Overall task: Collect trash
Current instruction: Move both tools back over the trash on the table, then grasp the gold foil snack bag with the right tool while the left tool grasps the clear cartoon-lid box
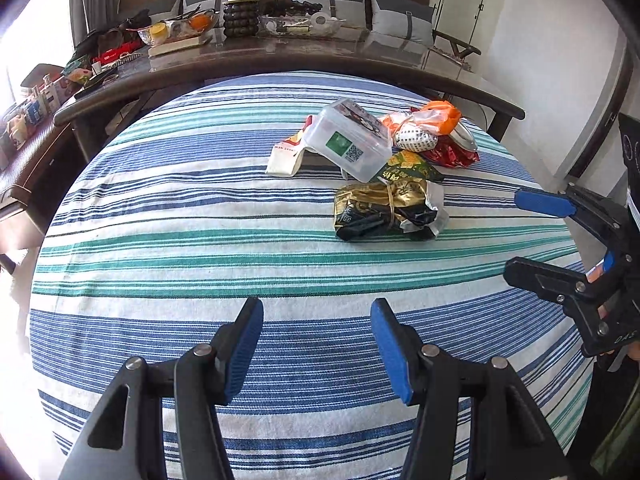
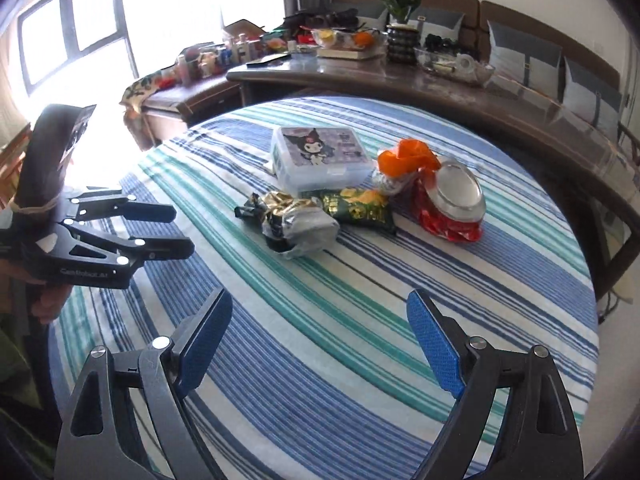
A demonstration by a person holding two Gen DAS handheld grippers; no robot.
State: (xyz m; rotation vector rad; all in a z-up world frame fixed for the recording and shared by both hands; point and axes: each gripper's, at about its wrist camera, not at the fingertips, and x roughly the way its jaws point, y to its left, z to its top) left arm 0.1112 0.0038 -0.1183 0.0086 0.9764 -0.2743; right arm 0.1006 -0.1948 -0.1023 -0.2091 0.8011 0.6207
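A pile of trash lies on the striped tablecloth (image 1: 160,240): a clear plastic box (image 1: 348,140) (image 2: 320,160), a gold-black crumpled bag (image 1: 384,212) (image 2: 296,220), a green snack bag (image 1: 408,168) (image 2: 360,208), a crushed red can (image 2: 452,208) (image 1: 456,152), an orange plastic bag (image 1: 436,116) (image 2: 404,158) and a white-red wrapper (image 1: 286,156). My left gripper (image 1: 316,344) is open and empty, well short of the pile; it also shows in the right wrist view (image 2: 182,230). My right gripper (image 2: 320,336) is open and empty, to the right of the pile in the left wrist view (image 1: 516,236).
A dark wooden counter (image 1: 360,56) curves behind the table, crowded with a potted plant (image 1: 240,4), fruit bowls and clutter. A sofa with grey cushions (image 1: 400,16) stands behind it. A bright window (image 2: 80,32) is at the left.
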